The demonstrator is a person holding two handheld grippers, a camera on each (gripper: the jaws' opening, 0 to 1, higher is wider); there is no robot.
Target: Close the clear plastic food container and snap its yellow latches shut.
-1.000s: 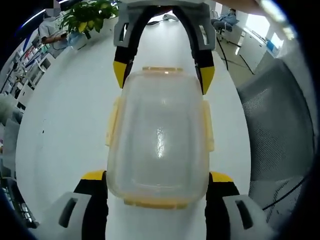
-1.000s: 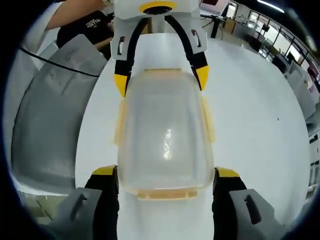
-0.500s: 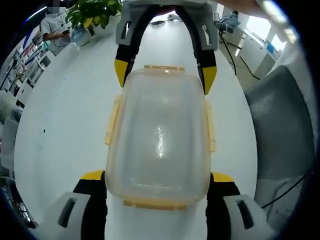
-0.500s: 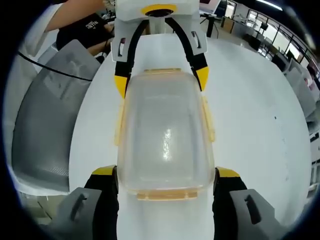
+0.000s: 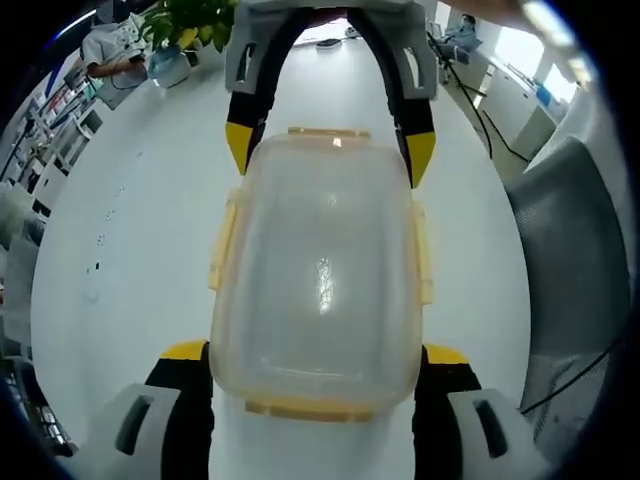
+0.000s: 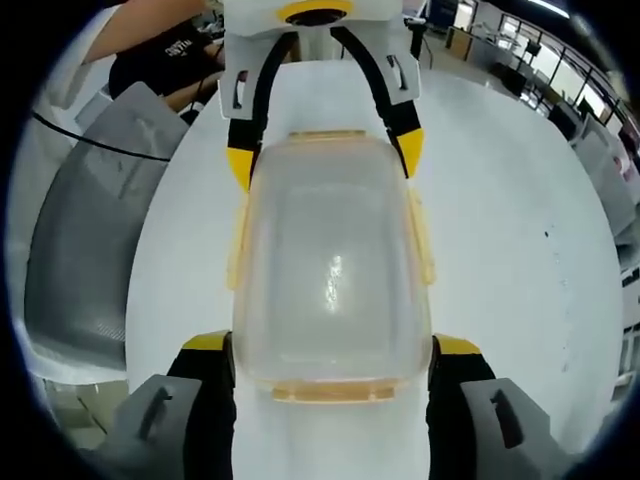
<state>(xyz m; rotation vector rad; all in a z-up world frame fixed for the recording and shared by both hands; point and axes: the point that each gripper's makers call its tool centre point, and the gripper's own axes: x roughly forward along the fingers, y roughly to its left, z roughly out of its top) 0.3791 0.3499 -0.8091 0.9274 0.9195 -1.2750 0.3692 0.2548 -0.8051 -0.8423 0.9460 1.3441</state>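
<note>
container (image 5: pixel 318 275) lid on, flat on white table (image 5: pixel 130 260), held from both short ends | left gripper (image 5: pixel 315 365) jaws spread wide, one yellow tip each side of container's near end, touching or just beside it, clamping can't tell | right gripper (image 6: pixel 330 358) same at opposite end | yellow latches (image 5: pixel 222 245) along container's sides | grey chair (image 6: pixel 85 230) beside table
</note>
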